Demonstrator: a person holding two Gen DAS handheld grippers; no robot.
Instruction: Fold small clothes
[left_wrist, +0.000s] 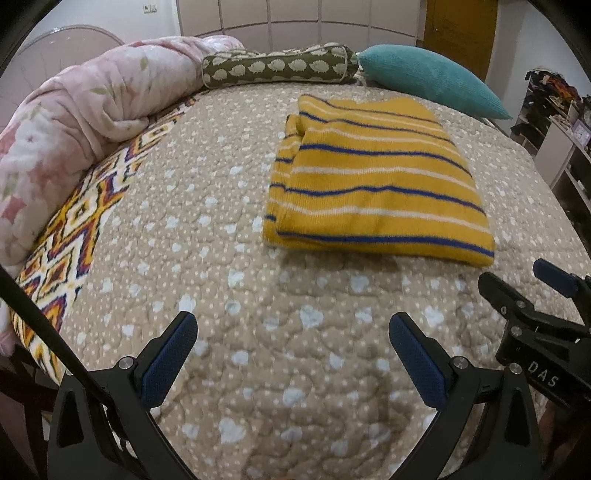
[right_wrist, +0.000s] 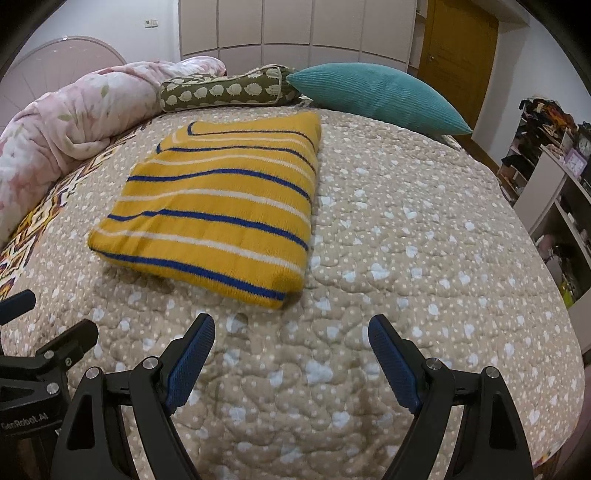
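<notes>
A yellow knit sweater (left_wrist: 373, 177) with blue and white stripes lies folded into a flat rectangle on the beige quilted bedspread (left_wrist: 207, 236). In the right wrist view the same sweater (right_wrist: 218, 206) sits ahead and to the left. My left gripper (left_wrist: 293, 328) is open over bare quilt, well short of the sweater's near edge, nothing between its blue pads. My right gripper (right_wrist: 291, 334) is also open and empty, just short of the sweater's near right corner. The right gripper's fingers (left_wrist: 554, 280) show at the right edge of the left wrist view.
A rolled pink floral duvet (left_wrist: 81, 122) lines the left side of the bed. A green bolster with hedgehog print (left_wrist: 280, 66) and a teal cushion (left_wrist: 432, 79) lie at the far end. Shelves with clutter (right_wrist: 554, 177) stand to the right. A patterned blanket edge (left_wrist: 74, 243) runs along the left.
</notes>
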